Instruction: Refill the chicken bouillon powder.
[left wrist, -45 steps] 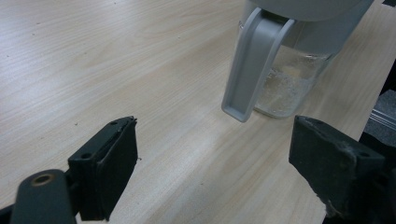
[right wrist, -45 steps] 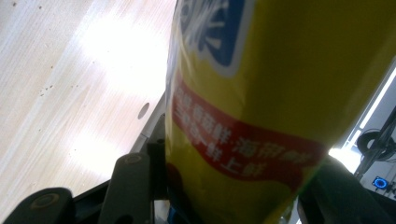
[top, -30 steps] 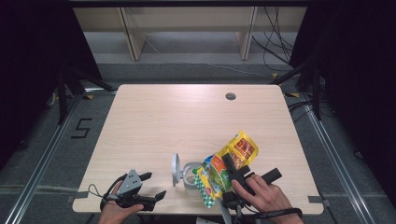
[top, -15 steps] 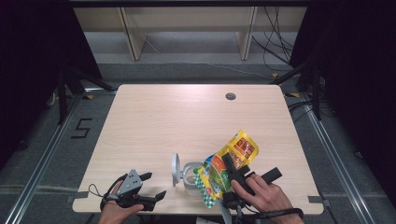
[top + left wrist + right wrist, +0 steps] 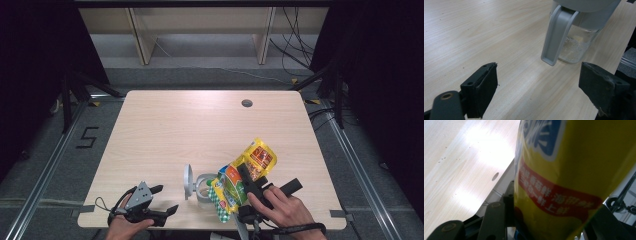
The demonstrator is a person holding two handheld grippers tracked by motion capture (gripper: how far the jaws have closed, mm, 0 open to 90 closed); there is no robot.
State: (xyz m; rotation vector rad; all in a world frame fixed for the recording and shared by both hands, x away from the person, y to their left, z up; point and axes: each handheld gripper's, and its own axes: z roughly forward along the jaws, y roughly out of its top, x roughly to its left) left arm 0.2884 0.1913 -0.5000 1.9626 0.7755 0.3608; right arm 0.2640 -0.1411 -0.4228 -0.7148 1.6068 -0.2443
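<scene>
- Two snack packets, the yellow snack packet (image 5: 257,157) and the orange-green snack packet (image 5: 229,190), sit in the high view exactly as they did a second ago, lifted over the table (image 5: 165,130) near its front edge, beside the grey-lidded glass jar (image 5: 200,184); nothing has shifted, so the work looks paused mid-hold.
- Left gripper view: the left tongs (image 5: 536,92) stand spread and empty, facing the jar's handle (image 5: 556,35).
- Right gripper view: the right tongs (image 5: 544,225) pinch the yellow packet.
</scene>
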